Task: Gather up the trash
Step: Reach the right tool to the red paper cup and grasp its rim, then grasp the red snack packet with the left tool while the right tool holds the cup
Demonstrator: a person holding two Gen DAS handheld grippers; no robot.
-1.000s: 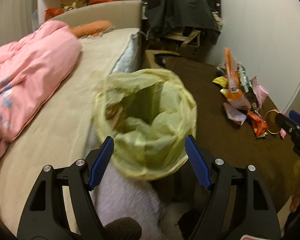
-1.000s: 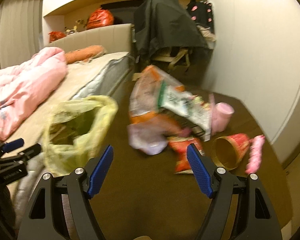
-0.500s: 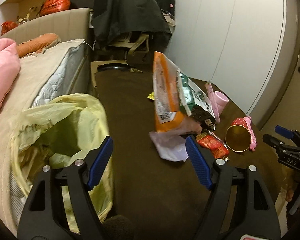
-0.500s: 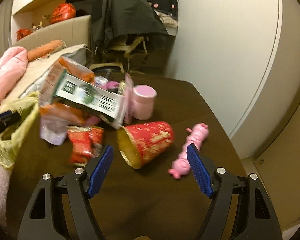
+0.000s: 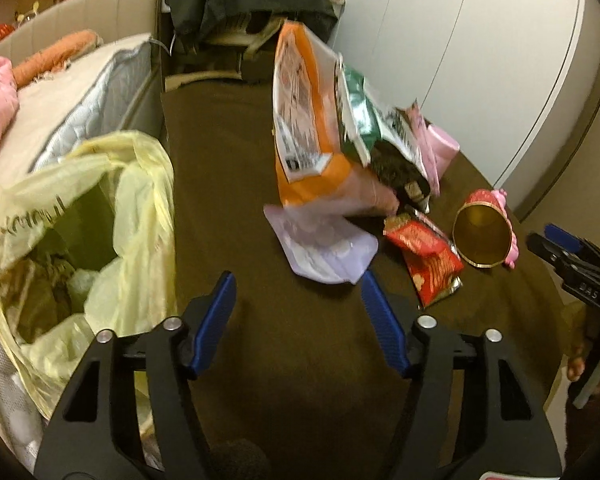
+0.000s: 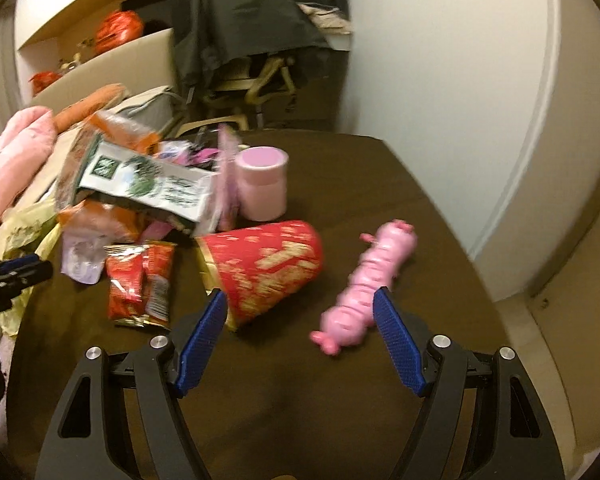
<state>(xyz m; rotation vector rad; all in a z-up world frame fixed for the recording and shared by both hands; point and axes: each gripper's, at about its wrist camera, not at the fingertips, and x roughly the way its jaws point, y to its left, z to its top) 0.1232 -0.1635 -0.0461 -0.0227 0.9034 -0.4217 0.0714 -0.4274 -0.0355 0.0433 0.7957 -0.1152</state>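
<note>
My right hand-held gripper (image 6: 300, 334) is wide with its jaws closing and nothing pressed between the pads; the red paper cup (image 6: 266, 268) lies on its side just ahead and left of it, the gold rim touching or almost touching the left finger, its long axis running away up to the right. The pink toy (image 6: 370, 280) lies just ahead near the right finger, so I judge the cup the nearer catch for this hand. My left hand-held gripper (image 5: 302, 318) is also wide, closing and empty, with the pale flat wrapper (image 5: 324, 246) just ahead. The red snack packet (image 5: 428, 260) lies ahead to its right, the orange bag (image 5: 304, 128) stands beyond, and the yellow trash bag (image 5: 80, 240) gapes to its left beside the brown worktop (image 5: 220, 200).
</note>
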